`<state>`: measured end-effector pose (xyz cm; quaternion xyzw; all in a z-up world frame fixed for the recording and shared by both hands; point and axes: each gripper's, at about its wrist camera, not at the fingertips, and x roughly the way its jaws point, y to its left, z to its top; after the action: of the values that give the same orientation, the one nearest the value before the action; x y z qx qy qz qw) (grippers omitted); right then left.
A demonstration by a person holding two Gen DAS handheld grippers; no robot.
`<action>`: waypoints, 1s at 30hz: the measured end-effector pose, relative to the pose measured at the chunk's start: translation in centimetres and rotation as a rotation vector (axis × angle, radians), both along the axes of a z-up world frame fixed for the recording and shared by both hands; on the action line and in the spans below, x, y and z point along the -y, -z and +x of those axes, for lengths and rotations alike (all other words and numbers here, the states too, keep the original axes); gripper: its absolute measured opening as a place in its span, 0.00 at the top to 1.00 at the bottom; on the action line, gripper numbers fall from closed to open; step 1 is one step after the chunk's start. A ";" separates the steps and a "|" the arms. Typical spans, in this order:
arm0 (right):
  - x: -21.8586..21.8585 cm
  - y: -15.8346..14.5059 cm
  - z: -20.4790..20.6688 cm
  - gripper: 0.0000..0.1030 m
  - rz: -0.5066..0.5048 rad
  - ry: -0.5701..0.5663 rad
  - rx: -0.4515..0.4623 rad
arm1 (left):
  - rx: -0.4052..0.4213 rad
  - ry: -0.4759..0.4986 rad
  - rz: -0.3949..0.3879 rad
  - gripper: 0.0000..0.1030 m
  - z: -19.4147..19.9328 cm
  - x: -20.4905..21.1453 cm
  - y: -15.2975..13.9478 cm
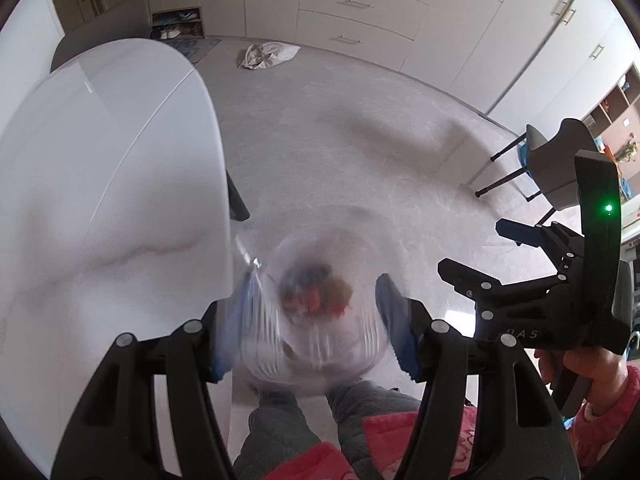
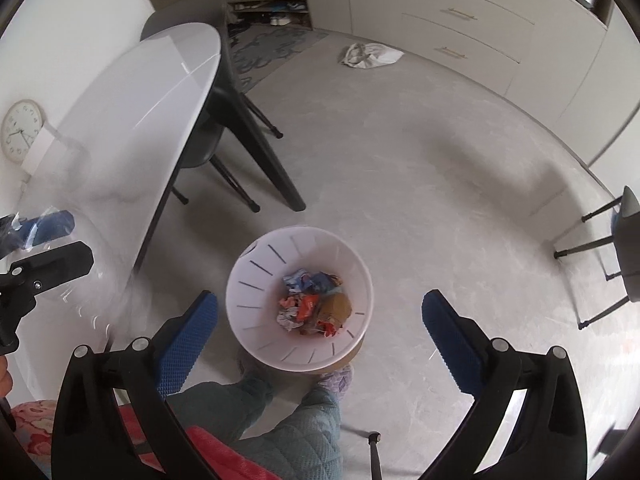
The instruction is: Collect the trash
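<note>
Both grippers are hanging over a white slotted waste bin (image 2: 300,300) that is standing on the floor at the lower middle of the right wrist view, just above the person's feet. Right gripper (image 2: 320,324) is standing wide open with nothing between its blue pads (image 2: 188,336); the bin's mouth is showing in the gap between them. Left gripper (image 1: 312,316) is sitting about half open, and a blurred, clear ribbed plastic item (image 1: 316,344), perhaps a crumpled container or bag, is lying between its pads in the left wrist view; the left pad seems to be touching it, but the blur is hiding whether it is firmly pinched. Through that plastic the bin's contents are showing as a smear of colour. Crumpled wrappers and paper (image 2: 316,304) in red, blue and brown are already lying in the bottom of the bin, so part of the collecting looks done. What seems left is the clear plastic, which is probably waiting to be dropped in, and a pale crumpled cloth or bag (image 2: 372,56) lying on the floor at the upper part of the frame near the drawers (image 2: 464,12); whether that counts as trash is unclear. White table (image 2: 152,112) at the left is showing only a faint clear shape near its edge.
</note>
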<state>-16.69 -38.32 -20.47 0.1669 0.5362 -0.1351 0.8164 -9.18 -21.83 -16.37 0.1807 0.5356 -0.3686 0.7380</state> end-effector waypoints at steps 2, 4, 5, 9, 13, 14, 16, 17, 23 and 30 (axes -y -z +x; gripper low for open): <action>0.3 -0.1 -0.3 0.02 0.003 0.011 0.002 | -0.001 0.012 0.004 0.42 -0.2 0.4 0.2; 0.5 -0.1 -0.6 0.02 0.005 0.016 0.001 | -0.007 0.036 0.002 0.41 -0.5 0.7 0.2; 0.5 -0.1 -0.7 0.02 0.004 0.017 0.001 | -0.010 0.045 -0.002 0.34 -0.7 0.8 0.1; 0.5 0.0 -0.8 0.02 0.006 0.015 -0.003 | 0.007 0.072 -0.019 0.22 -1.3 1.1 -0.2; 0.6 -0.1 -0.7 0.02 0.007 0.006 -0.007 | 0.008 0.074 -0.018 0.09 -1.4 1.3 -0.3; 0.6 -0.1 -0.7 0.02 0.005 0.003 -0.009 | 0.011 0.074 -0.024 0.09 -1.4 1.3 -0.4; 0.5 -0.1 -0.8 0.02 0.004 0.002 -0.011 | 0.011 0.073 -0.028 0.09 -1.5 0.9 -0.5; 0.5 -0.1 -0.8 0.02 0.005 0.002 -0.010 | 0.013 0.070 -0.029 0.09 -1.4 0.8 -0.5; 0.4 -0.1 -0.8 0.02 0.006 0.002 -0.010 | 0.014 0.046 -0.042 0.08 -1.2 0.3 -0.9; -0.5 -0.9 0.6 0.02 0.010 -0.042 -0.005 | 0.061 -0.073 -0.065 0.08 0.4 -2.2 -2.4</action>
<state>-16.04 -37.84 -19.59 0.1594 0.5421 -0.1156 0.8169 -8.81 -19.66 -13.98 0.1480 0.5070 -0.3528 0.7724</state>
